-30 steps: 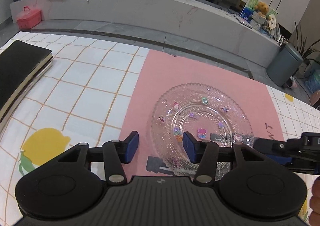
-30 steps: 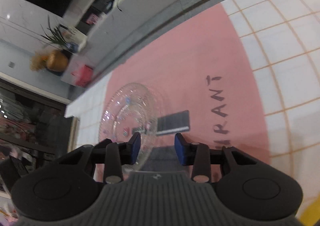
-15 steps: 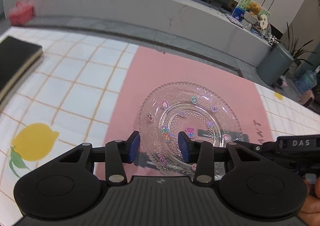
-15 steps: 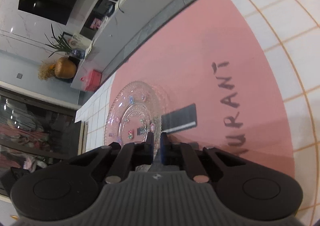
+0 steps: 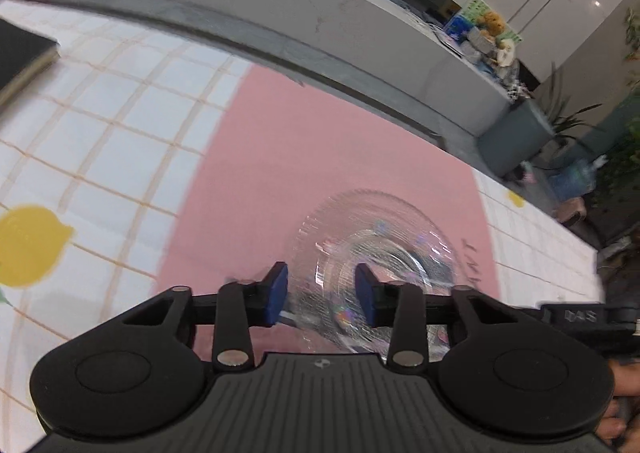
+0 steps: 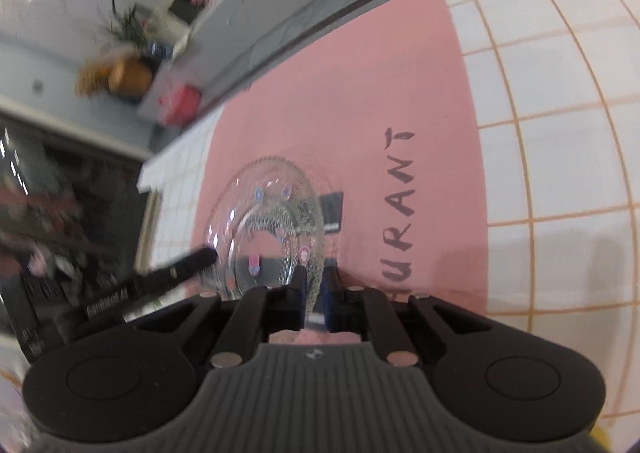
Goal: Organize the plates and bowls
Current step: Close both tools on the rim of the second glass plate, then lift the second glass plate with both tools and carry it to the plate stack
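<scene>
A clear glass plate [image 5: 380, 237] with small coloured stickers sits over the pink mat [image 5: 300, 157], blurred by motion. My right gripper [image 6: 314, 289] is shut on the plate's [image 6: 272, 221] near rim, and the plate looks tipped up off the mat. My left gripper [image 5: 321, 295] hovers at the plate's left edge with its jaws closing. The rim lies between its blue pads [image 5: 276, 293], and they do not press on it. One left finger [image 6: 192, 265] shows as a black bar beside the plate in the right wrist view.
The mat lies on a white checked cloth [image 5: 120, 125] with a lemon print [image 5: 28, 245]. A black book [image 5: 20, 53] rests at the far left. Dark lettering [image 6: 400, 205] on the mat runs right of the plate. Beyond the table edge is a low grey ledge.
My right gripper has shut on the plate's rim and the plate has tipped up. My left gripper's jaws have narrowed, and its view has swung so the plate sits lower right.
</scene>
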